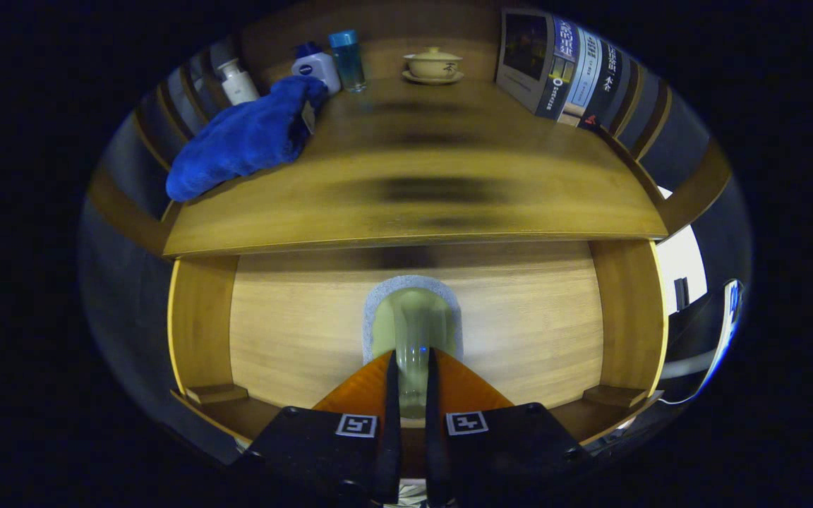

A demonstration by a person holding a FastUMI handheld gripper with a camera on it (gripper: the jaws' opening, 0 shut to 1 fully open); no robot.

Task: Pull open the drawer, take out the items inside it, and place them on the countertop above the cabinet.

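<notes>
Two fingers: of the hand-held gripper (pixel 412 367), drawn close together with a narrow gap, pressing from both sides on a pale green cup (pixel 412 328).
Grip: closed on the cup, its wall caught between the fingers.
Cup: upright, translucent, just ahead of and between the fingers, inside the drawer.
Coaster: grey, rough-looking pad (pixel 381 300) showing as a rounded border around the cup's far side; whether touching the cup or lying below it, cannot tell.
Drawer (pixel 286 324): pulled open, light wooden floor spread to both sides of the fingers, darker wooden side walls left and right.
Table (pixel 413 190): wooden top of the cabinet, beyond and above the drawer, its front edge running across just past the cup.
Blue cloth (pixel 244 137): crumpled, far ahead and to the left on the table, hanging partly over its left edge.
White pump bottle (pixel 237 81): behind the cloth, at the far left.
White jar with blue lid (pixel 316 65): just beside the cloth's far end.
Blue-capped clear bottle (pixel 348 60): right next to the jar.
Lidded teacup on saucer (pixel 433 65): far ahead, near the back of the table, well apart from the bottles.
Books (pixel 562 67): standing in a row, far ahead to the right, leaning at the table's back corner.
</notes>
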